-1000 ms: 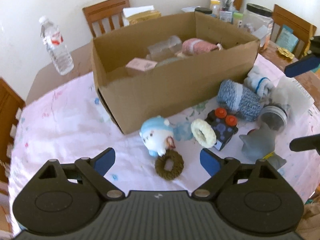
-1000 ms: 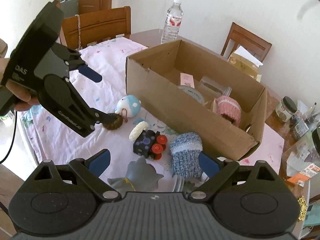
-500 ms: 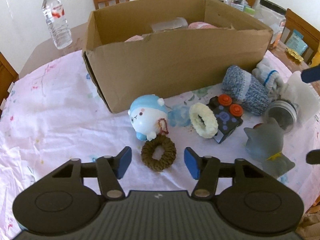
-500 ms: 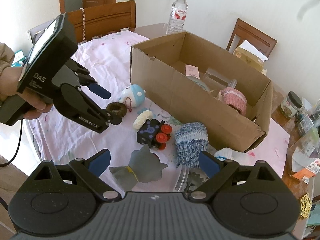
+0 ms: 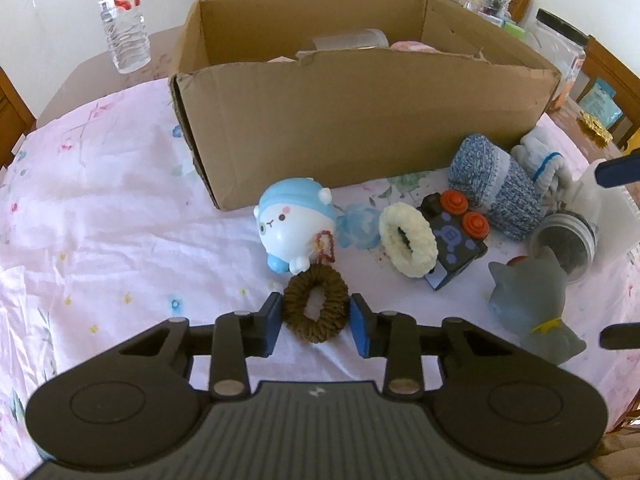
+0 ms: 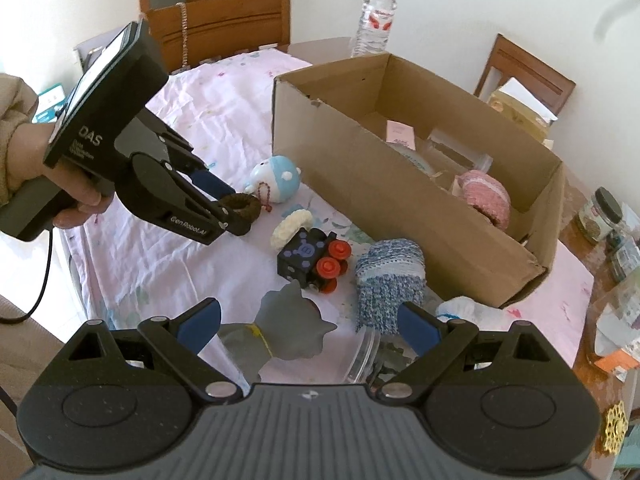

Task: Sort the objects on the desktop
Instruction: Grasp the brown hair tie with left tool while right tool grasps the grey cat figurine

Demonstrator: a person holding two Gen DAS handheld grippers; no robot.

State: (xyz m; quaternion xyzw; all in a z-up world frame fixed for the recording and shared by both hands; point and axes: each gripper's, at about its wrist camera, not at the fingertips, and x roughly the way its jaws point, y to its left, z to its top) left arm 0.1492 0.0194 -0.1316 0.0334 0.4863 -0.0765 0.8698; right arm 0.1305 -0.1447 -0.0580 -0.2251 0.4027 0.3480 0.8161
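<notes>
A brown knitted ring (image 5: 298, 292) lies on the pink cloth just in front of a blue-and-white round toy (image 5: 294, 226). My left gripper (image 5: 316, 314) is shut on the ring, its blue pads pressed on both sides; the right wrist view shows the same grip (image 6: 236, 208). My right gripper (image 6: 308, 320) hangs open over a grey cat toy (image 6: 280, 336) and a tipped clear jar (image 6: 368, 356), holding nothing. Between the two grippers lie a cream ring (image 5: 408, 240), a black cube with red buttons (image 5: 456, 232) and a blue knitted roll (image 5: 492, 184).
An open cardboard box (image 5: 360, 120) with several items inside stands behind the toys. A water bottle (image 5: 124, 20) is at the far left corner. Wooden chairs ring the table; jars and clutter sit at the far right. White socks (image 5: 540, 160) lie by the box.
My left gripper came down over the brown ring and its jaws closed from wide apart onto the ring's sides. The right gripper stayed open and hardly moved.
</notes>
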